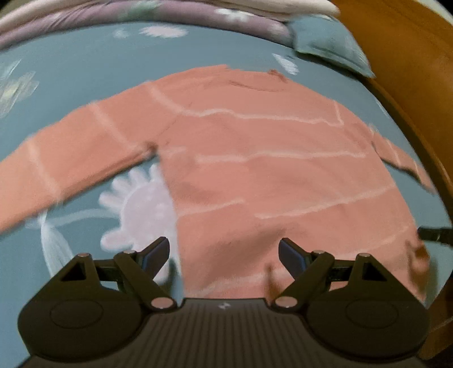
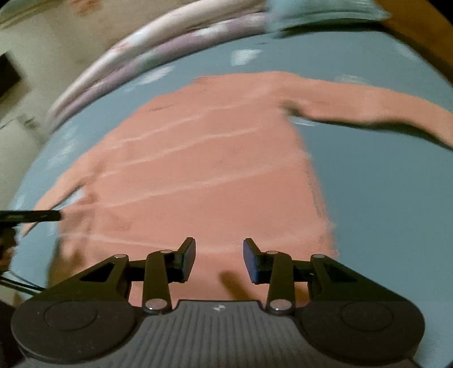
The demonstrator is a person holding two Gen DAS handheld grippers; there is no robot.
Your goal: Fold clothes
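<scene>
A salmon-pink sweater with thin pale stripes [image 1: 254, 158] lies flat and spread out on a teal bedsheet [image 1: 85, 70], collar away from me, both sleeves stretched out to the sides. It also shows in the right wrist view [image 2: 215, 169]. My left gripper [image 1: 223, 254] is open and empty, hovering over the hem near the sweater's left lower corner. My right gripper [image 2: 219, 259] is open and empty, over the hem toward the sweater's right side. Both views are motion-blurred.
The sheet has a white sun print [image 1: 141, 209] beside the sweater's left edge. Folded purple and pink bedding [image 1: 141, 11] and a teal pillow [image 1: 328, 42] lie at the far end. A wooden bed frame [image 1: 410, 70] runs along the right.
</scene>
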